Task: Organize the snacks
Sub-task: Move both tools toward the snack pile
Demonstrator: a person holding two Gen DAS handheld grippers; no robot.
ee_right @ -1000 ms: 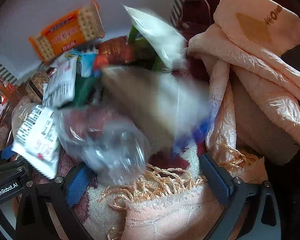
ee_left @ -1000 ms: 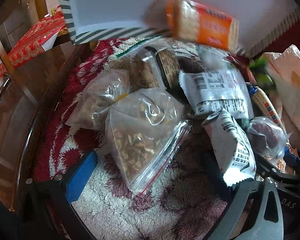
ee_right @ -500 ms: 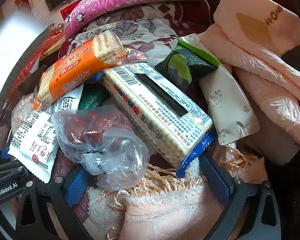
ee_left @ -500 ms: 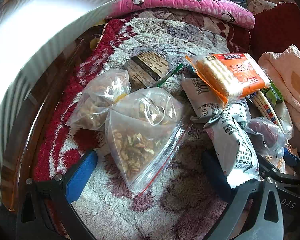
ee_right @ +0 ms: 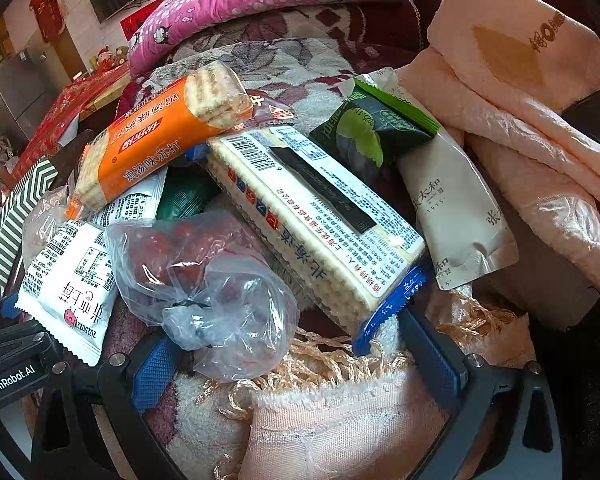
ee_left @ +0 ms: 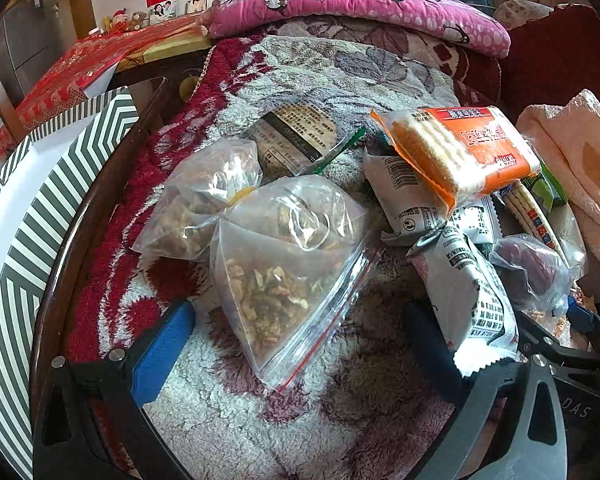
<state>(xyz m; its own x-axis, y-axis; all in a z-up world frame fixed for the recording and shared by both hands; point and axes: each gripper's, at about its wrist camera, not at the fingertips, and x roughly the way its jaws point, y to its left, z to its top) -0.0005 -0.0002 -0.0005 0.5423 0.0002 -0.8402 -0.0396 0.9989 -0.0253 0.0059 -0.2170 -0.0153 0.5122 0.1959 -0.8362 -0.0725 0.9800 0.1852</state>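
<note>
Clear zip bag (ee_left: 284, 276) of walnuts sits between your wide-spread left hand-held gripper (ee_left: 296, 344); pinch its top. Right hand-held gripper (ee_right: 292, 364) spread, empty.

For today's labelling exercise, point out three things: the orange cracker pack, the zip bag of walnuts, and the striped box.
orange cracker pack (ee_right: 148, 152), right wrist view, on its orange printed face.
zip bag of walnuts (ee_left: 276, 292), left wrist view, on the nuts inside.
striped box (ee_left: 32, 240), left wrist view, on its chevron side wall.
</note>
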